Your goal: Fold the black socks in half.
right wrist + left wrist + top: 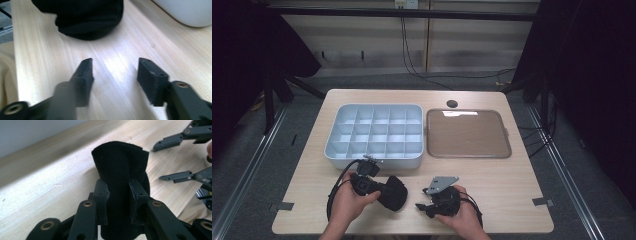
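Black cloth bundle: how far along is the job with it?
Done: the left claw is shut on the black cloth bundle, which looks rolled or folded. In hand: the bundle sits near the table's front edge, while the right claw stands open beside it, holding nothing. Left: the white divided box and the brown tray hold nothing yet, so placing likely remains.

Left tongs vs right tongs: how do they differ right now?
The left tongs are clamped on a black cloth bundle; the right tongs hold nothing, with bare table between them. The left jaws stand close against the cloth, while the right jaws are spread apart. In the high view the left points right and the right points left. Both are black, hand-held and low over the table.
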